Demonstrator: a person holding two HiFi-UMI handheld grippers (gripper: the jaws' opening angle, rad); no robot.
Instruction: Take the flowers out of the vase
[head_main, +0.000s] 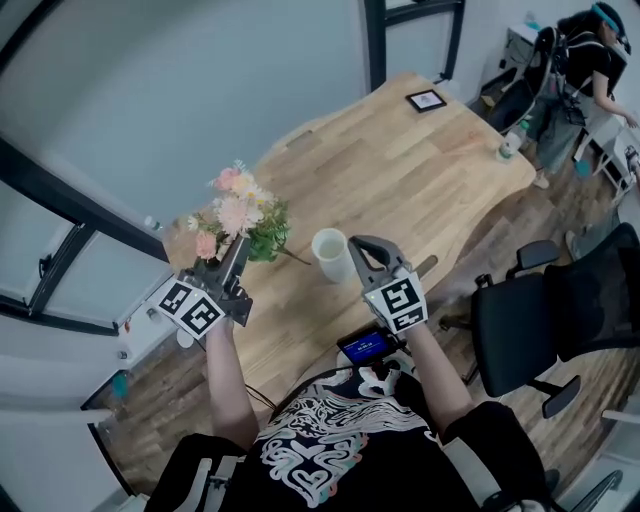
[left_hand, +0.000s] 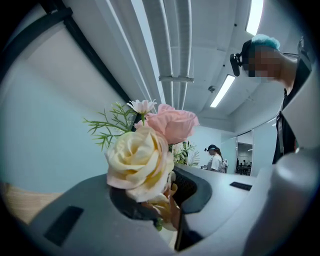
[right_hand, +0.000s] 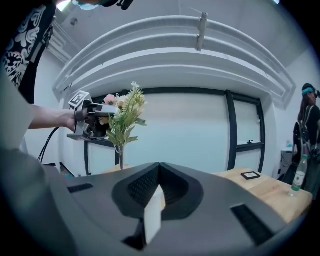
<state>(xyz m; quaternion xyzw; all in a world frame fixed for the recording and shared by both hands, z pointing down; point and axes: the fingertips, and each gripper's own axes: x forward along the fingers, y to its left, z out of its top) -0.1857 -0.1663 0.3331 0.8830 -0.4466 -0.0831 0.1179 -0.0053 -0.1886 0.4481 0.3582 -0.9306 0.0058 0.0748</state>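
On the left, my left tongs (head_main: 238, 252) are gripping the flowers (head_main: 238, 215) narrowly, right under the blooms, and holding them above the worktop (head_main: 400, 170), out of the vase (head_main: 331, 255) and to its left. The bunch is standing roughly upright, its long axis running from the blooms on top down to the stem ends, which are trailing towards the vase. Those ends are hanging just beside the rim, so I am judging they could snag it and tip the vase if I swing across. The grip is sitting high, too, so the stems could slide or pivot. On the right, my right tongs (head_main: 360, 250) are pinching the vase's thin wall; a twist there could lever it over.
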